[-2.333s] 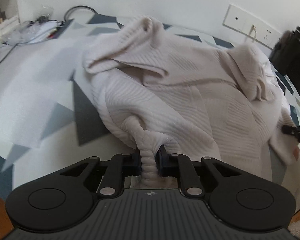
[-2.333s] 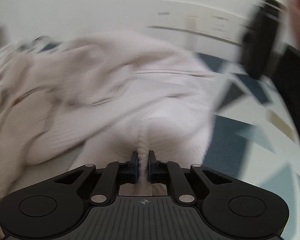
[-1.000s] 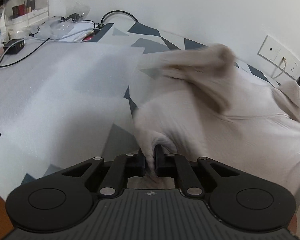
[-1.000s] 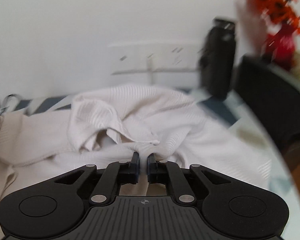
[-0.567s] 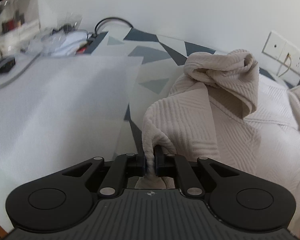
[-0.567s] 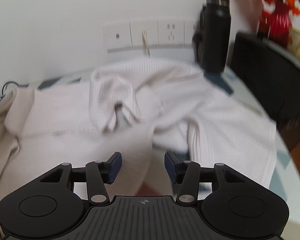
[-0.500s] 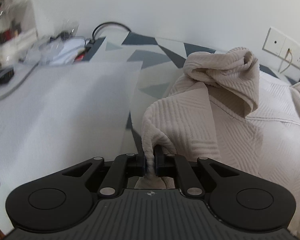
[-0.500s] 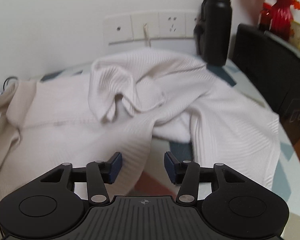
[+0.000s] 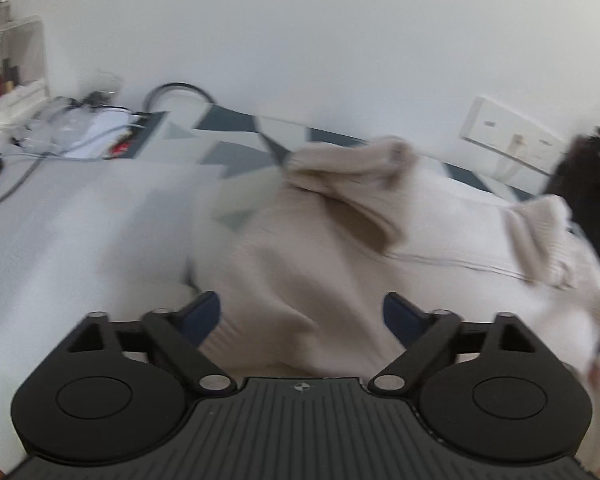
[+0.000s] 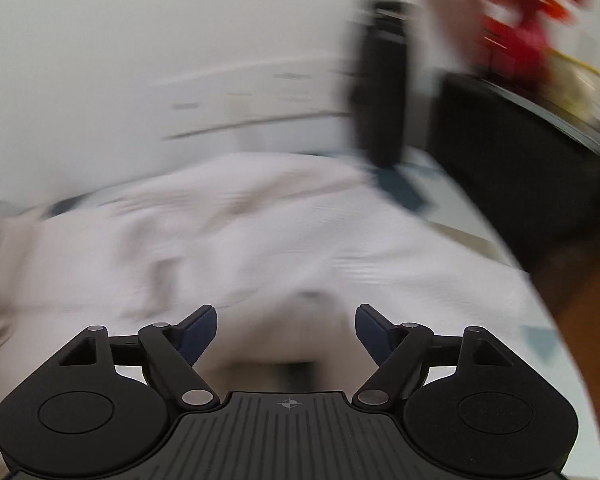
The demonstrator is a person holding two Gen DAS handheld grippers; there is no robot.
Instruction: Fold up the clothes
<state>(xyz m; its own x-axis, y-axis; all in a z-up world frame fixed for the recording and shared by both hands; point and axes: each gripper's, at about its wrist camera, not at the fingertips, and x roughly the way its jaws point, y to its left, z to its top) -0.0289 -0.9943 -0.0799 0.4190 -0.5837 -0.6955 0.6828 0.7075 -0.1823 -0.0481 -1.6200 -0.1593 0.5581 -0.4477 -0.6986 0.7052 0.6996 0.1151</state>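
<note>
A cream knitted sweater point(image 9: 340, 240) lies spread on the table with the grey geometric cloth point(image 9: 228, 148). One rumpled sleeve point(image 9: 352, 164) is bunched at its far left. My left gripper point(image 9: 300, 312) is open wide just above the sweater's near edge, nothing between its fingers. In the right wrist view the same sweater point(image 10: 260, 232) fills the middle, blurred by motion. My right gripper point(image 10: 286, 328) is open too, hovering over the sweater's near part and holding nothing.
Cables and clutter point(image 9: 60, 132) sit at the table's far left, with a white sheet point(image 9: 60, 220) spread left of the sweater. Wall sockets point(image 9: 508, 140) are behind. A black bottle point(image 10: 380, 92), a dark box point(image 10: 520, 160) and red flowers point(image 10: 512, 20) stand at the right.
My left gripper has let go of the sweater's edge and opened wide. My right gripper, open half a second ago, has opened wider. Both views are now blurred by motion.
</note>
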